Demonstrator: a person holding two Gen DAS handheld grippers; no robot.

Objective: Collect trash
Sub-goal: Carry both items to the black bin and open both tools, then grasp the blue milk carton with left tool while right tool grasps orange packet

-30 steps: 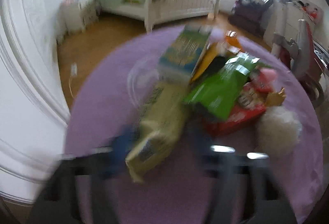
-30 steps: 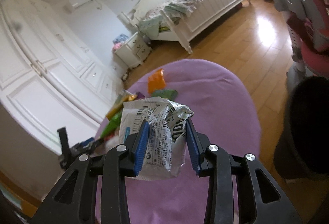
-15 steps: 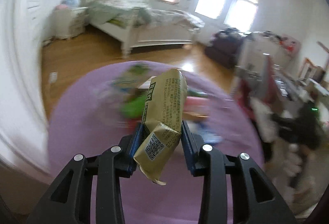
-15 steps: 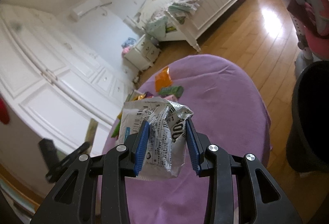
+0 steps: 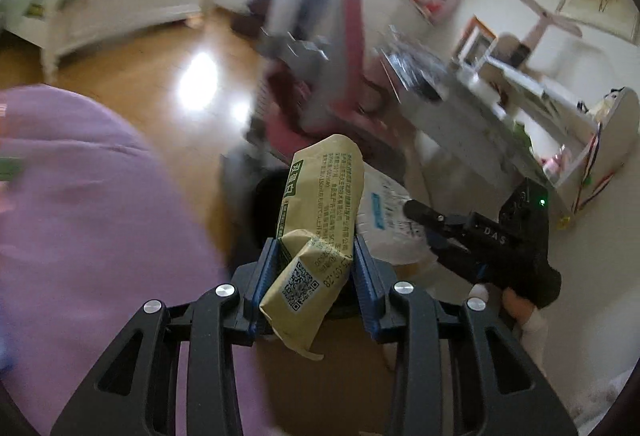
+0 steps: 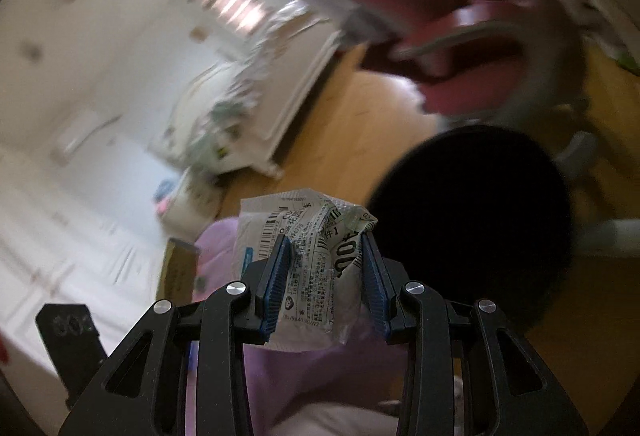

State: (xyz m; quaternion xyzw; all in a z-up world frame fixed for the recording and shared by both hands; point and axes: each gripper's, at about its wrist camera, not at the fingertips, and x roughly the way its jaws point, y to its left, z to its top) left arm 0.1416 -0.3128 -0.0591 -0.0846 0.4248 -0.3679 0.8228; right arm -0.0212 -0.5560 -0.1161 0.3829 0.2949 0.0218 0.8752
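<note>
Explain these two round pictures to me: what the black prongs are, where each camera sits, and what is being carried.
No robot here: a person holds a two-finger tool in each hand, each with a fisheye camera looking along its fingers. One picture is from the left tool, one from the right. The left tongs pinch a crumpled yellow-green snack wrapper; the right tongs pinch a crumpled white printed wrapper. Both are beside the purple-covered round table, near the black round bin on the wooden floor. In the left view you also see the right tool and the hand holding it.
</note>
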